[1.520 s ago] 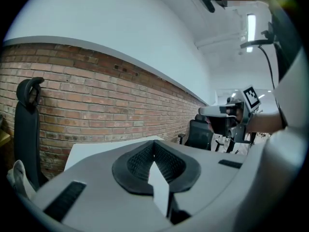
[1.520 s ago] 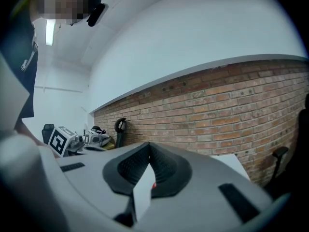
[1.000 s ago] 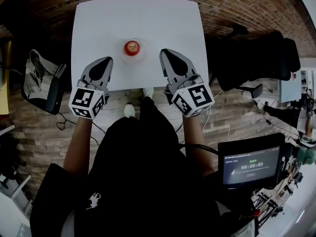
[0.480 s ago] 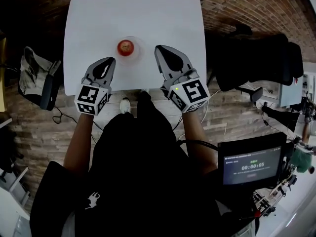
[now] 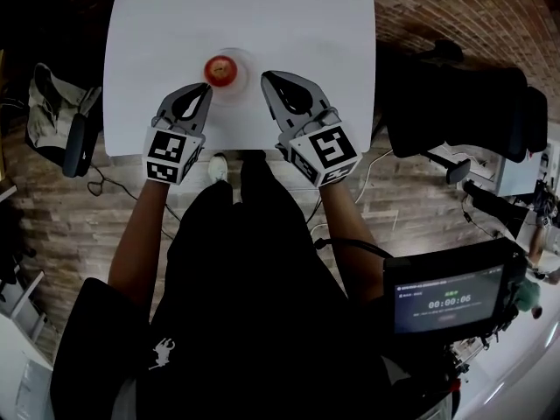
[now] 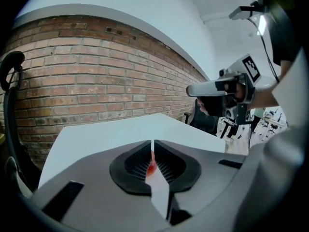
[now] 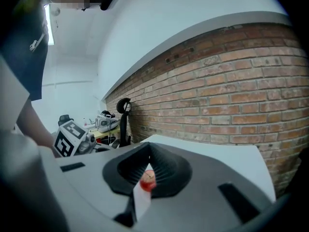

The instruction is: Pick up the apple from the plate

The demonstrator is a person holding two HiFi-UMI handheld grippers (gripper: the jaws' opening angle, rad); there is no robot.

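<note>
A red apple [image 5: 220, 69] sits on a small clear plate [image 5: 246, 59] near the front of the white table [image 5: 289, 24]. My left gripper [image 5: 207, 88] points at the plate from just below and left of it, jaws shut and empty. My right gripper [image 5: 265, 77] hovers just right of the plate, its jaws also closed with nothing in them. In the left gripper view [image 6: 152, 141] the apple [image 6: 151, 167] shows as a red sliver through the slit between the jaws. In the right gripper view [image 7: 149, 154] the apple [image 7: 148, 179] shows below the closed tips.
A black office chair [image 5: 455, 103] stands right of the table, and a bag [image 5: 61, 121] lies on the brick floor to the left. A screen with a timer [image 5: 446, 300] sits at the lower right. A brick wall [image 6: 96, 81] stands behind the table.
Both grippers have moved forward over the table's front edge and closer to the plate, sinking a little. The apple and plate have not moved.
</note>
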